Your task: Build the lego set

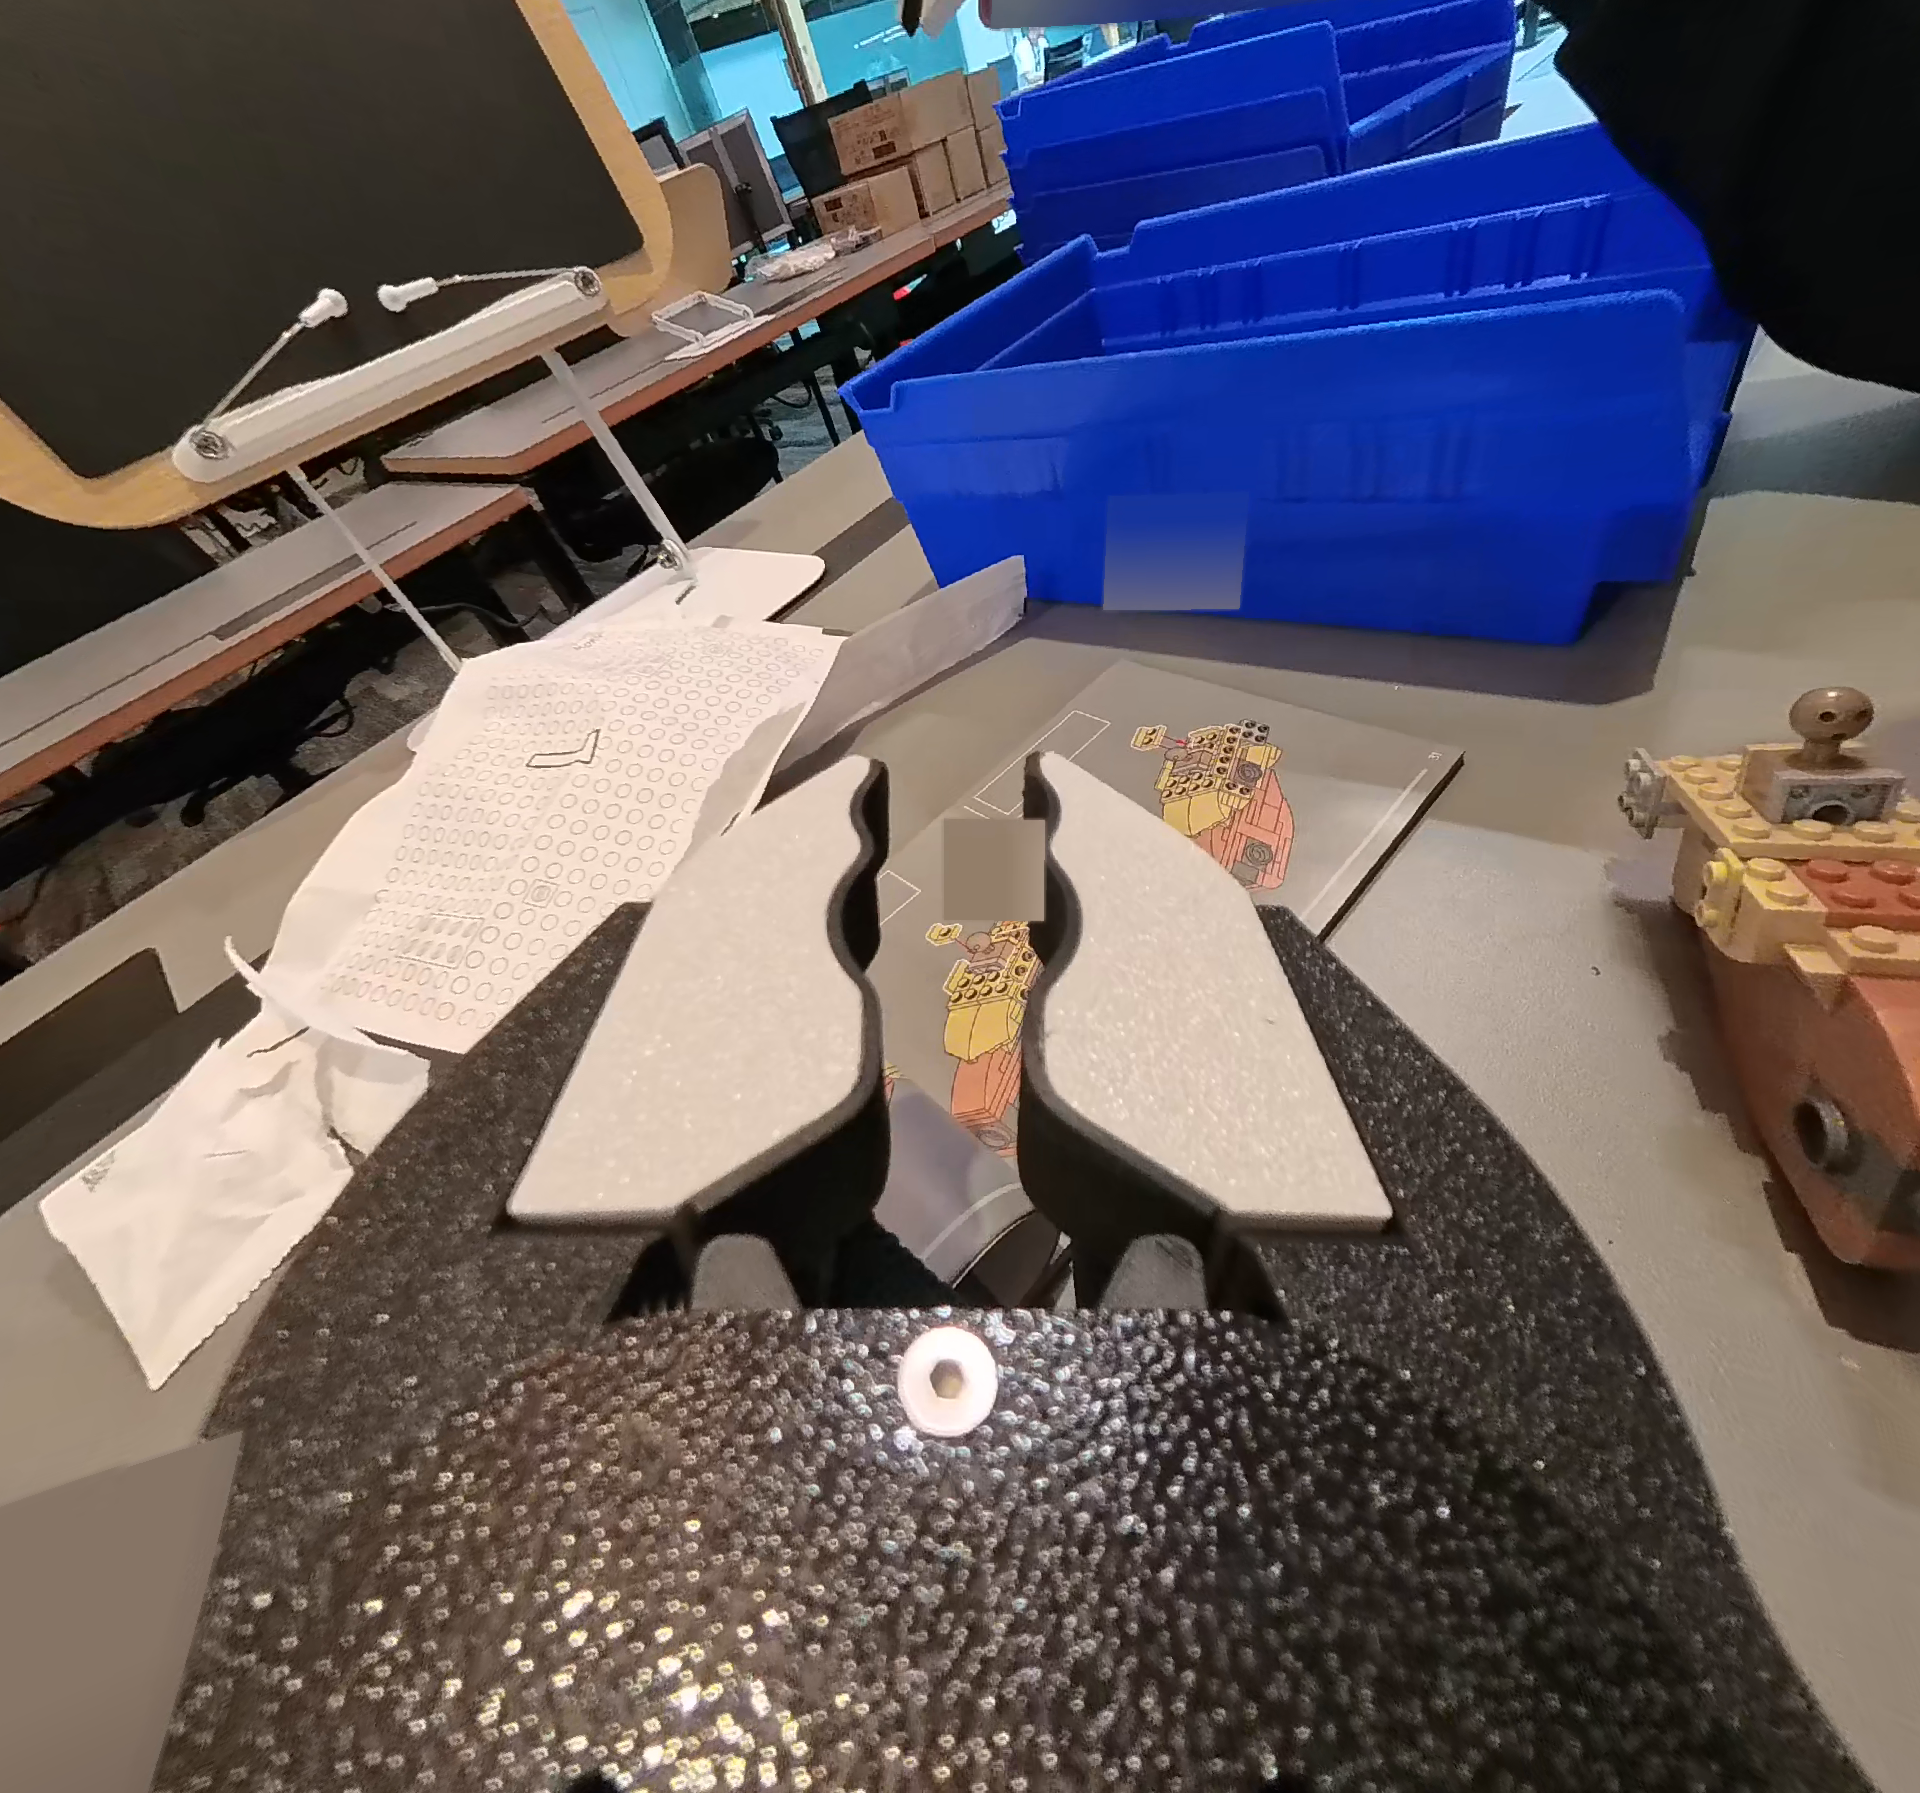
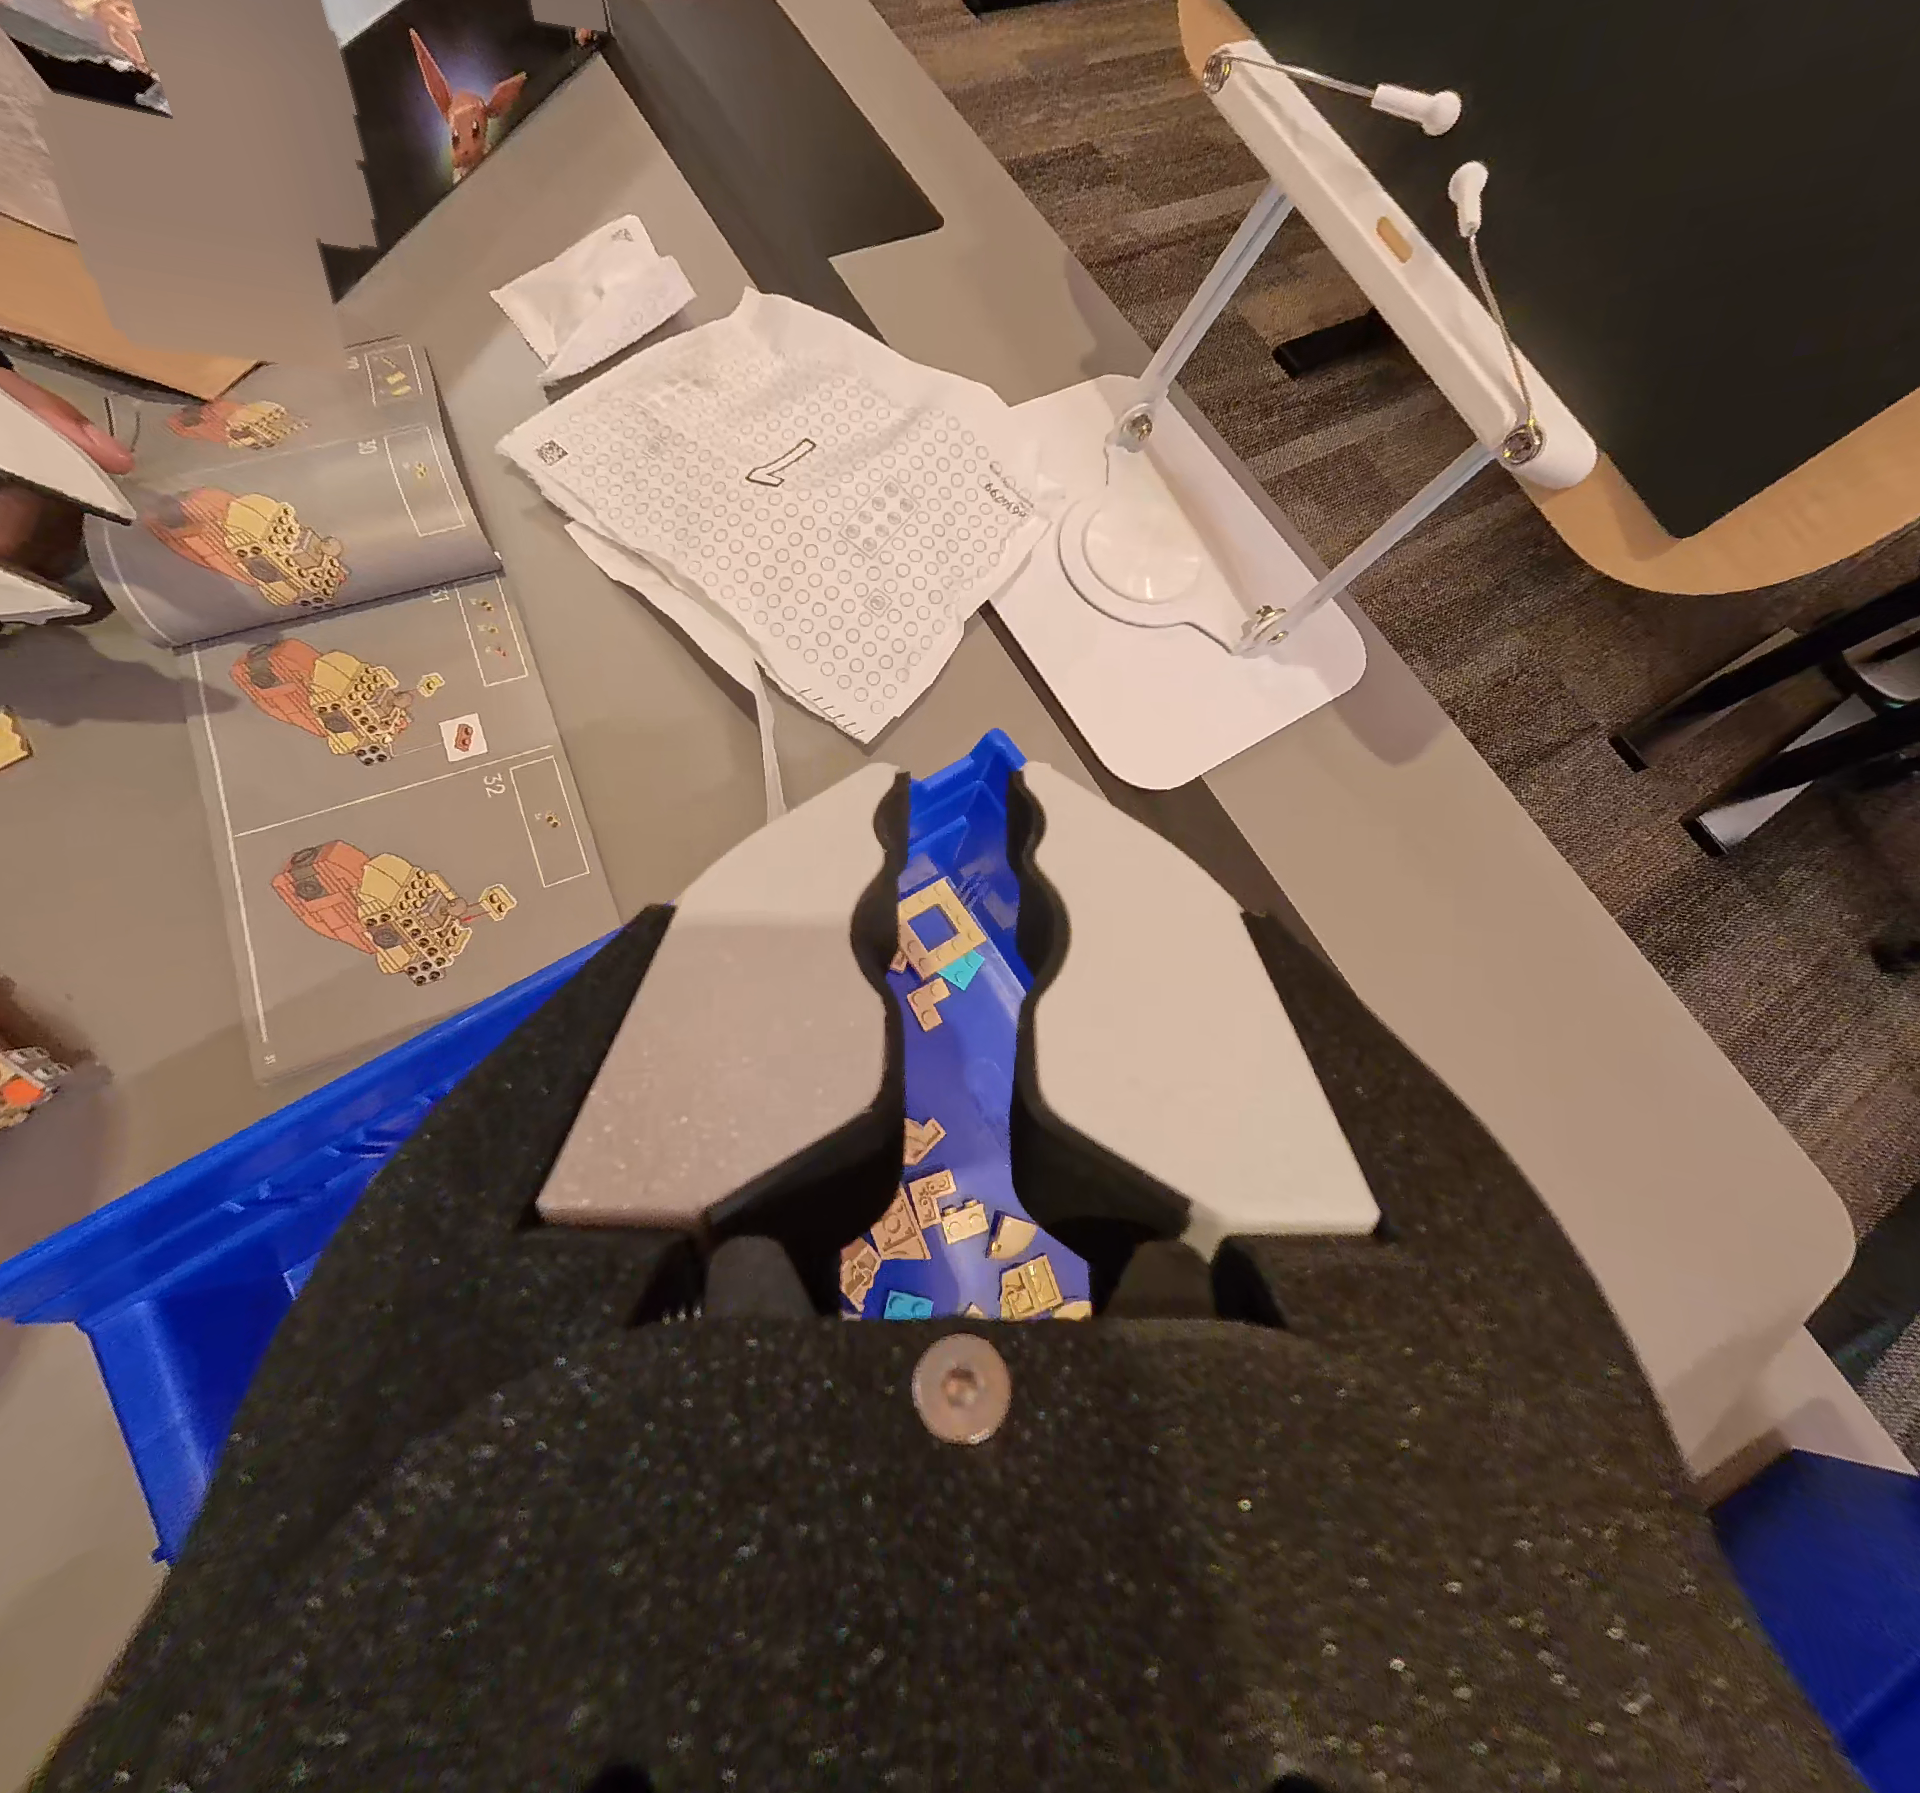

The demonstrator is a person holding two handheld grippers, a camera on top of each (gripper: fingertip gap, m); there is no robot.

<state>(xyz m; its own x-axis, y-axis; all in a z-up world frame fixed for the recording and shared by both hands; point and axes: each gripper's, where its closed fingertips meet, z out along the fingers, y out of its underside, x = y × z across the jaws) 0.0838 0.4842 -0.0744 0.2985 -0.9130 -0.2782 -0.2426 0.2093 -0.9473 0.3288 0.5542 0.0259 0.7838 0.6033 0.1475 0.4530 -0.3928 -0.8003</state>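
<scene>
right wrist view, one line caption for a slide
Open right gripper poised over a blue plastic bin of small tan bricks.

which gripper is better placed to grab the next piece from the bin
Right. The right hand-held gripper is open and hovers directly over the blue bin, with the tan pieces showing between its fingers. The left hand-held gripper points at the instruction booklet, away from the pieces.

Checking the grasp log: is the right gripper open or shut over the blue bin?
Open. The right gripper hangs above the blue plastic bin; tan bricks show through the gap between its fingers, nothing held.
</scene>
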